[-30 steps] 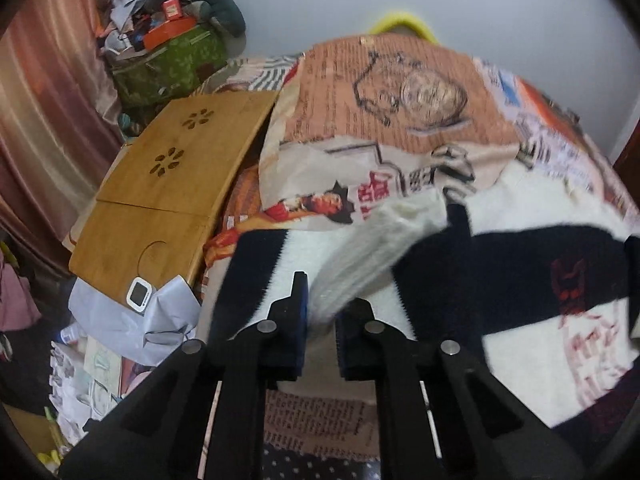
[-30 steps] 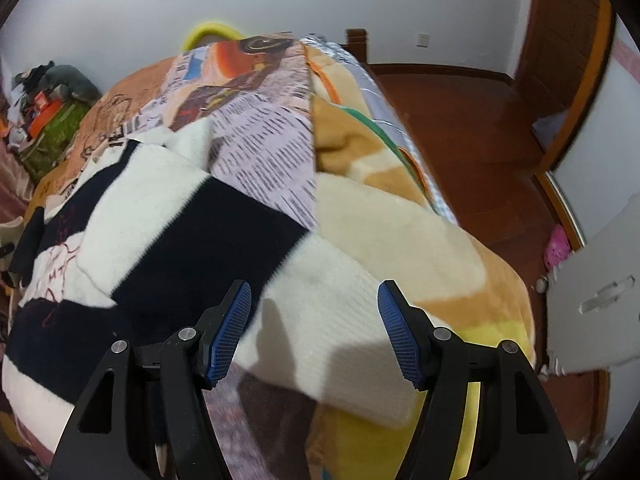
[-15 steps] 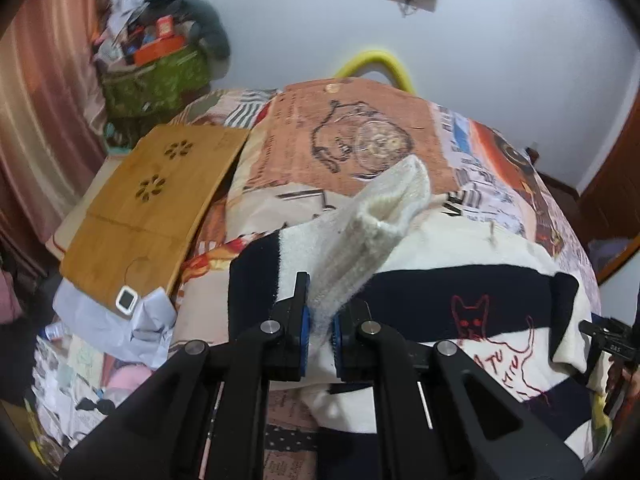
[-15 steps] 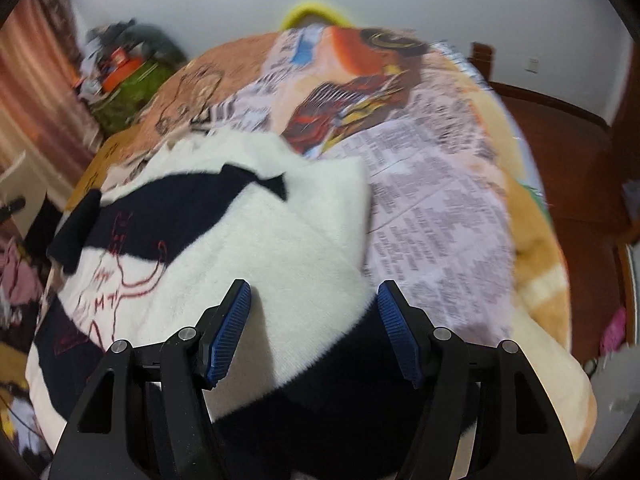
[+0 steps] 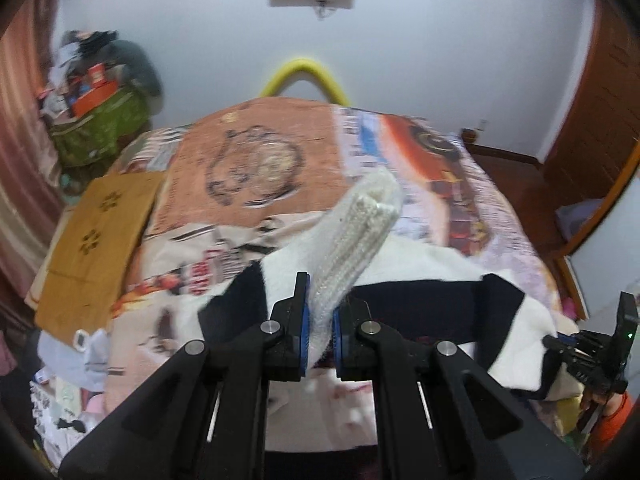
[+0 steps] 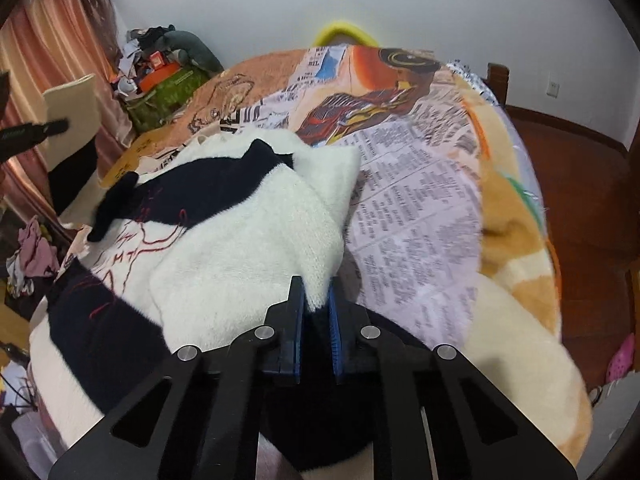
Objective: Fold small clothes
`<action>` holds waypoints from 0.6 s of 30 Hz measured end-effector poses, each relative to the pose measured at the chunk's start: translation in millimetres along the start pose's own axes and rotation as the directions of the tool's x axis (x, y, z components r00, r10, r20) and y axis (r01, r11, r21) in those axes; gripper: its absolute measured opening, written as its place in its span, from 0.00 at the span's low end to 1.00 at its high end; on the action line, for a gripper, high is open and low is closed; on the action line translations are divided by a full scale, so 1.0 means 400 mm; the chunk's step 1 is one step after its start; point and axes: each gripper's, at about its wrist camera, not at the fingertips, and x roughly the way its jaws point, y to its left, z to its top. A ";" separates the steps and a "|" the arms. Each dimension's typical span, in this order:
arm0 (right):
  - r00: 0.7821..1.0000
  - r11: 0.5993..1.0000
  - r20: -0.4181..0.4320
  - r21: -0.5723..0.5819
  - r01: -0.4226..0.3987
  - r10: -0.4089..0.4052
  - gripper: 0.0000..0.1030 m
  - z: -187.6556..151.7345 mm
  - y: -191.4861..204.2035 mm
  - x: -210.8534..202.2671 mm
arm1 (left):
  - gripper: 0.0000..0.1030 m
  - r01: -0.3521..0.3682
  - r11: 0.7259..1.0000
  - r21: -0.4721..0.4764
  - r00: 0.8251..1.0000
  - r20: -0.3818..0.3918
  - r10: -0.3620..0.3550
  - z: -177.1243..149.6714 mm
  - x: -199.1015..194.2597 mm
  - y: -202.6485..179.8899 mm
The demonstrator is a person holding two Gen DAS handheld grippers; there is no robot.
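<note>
Blue-padded fingers of the left tool (image 5: pixel 320 334) are clamped on a ribbed cream cuff of the sweater (image 5: pixel 360 232), at lower centre of the left wrist view. The cuff stands up from the jaws and tilts toward the upper right, its folded end above the rest of the garment. Behind it the sweater's black and white bands spread across the middle and right of the frame, lying on the bed blanket (image 5: pixel 256 168). At the right edge the right tool (image 5: pixel 592 360) shows small, touching the sweater's white edge.

From the right wrist view, the right tool (image 6: pixel 316 320) is closed on a white fold of the sweater (image 6: pixel 248 248) at lower centre, the fluffy fabric pinched between the blue pads. From there the garment runs to the upper left, white and black bands with red line stitching on the left part, and a black sleeve end sticks out at its left side. It covers the left half of the blanket (image 6: pixel 420 184), whose newsprint and cartoon pattern fills the right.

Beyond the bed, a wooden board (image 5: pixel 96 236) lies at the left of the left wrist view, a green bag (image 5: pixel 100 124) piled with clutter sits in the upper left corner, and a yellow arch (image 5: pixel 304 78) rises at the far bed end against the white wall.
</note>
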 end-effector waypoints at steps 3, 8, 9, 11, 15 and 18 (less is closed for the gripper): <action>0.999 0.999 0.000 -0.023 0.042 -0.042 0.09 -0.005 -0.026 -0.039 | 0.09 0.070 0.997 0.021 0.997 -0.010 -0.070 0.010 0.015 -0.085; 0.991 0.991 -0.016 -0.005 0.135 -0.135 0.09 -0.024 -0.091 -0.096 | 0.09 0.166 0.984 0.066 0.985 -0.046 -0.163 0.010 0.054 -0.238; 0.988 0.988 -0.025 -0.001 0.151 -0.151 0.09 -0.032 -0.100 -0.102 | 0.09 0.187 0.980 0.070 0.981 -0.059 -0.183 0.007 0.065 -0.266; 0.981 0.981 -0.038 0.001 0.193 -0.192 0.09 -0.043 -0.113 -0.108 | 0.09 0.215 0.974 0.076 0.974 -0.084 -0.208 -0.004 0.089 -0.318; 0.975 0.977 -0.057 0.007 0.215 -0.214 0.13 -0.061 -0.115 -0.121 | 0.18 0.239 0.962 0.130 0.965 -0.145 -0.220 -0.039 0.149 -0.407; 0.970 0.971 -0.040 -0.004 0.241 -0.241 0.20 -0.054 -0.093 -0.140 | 0.49 0.242 0.951 0.195 0.963 -0.164 -0.212 -0.075 0.160 -0.443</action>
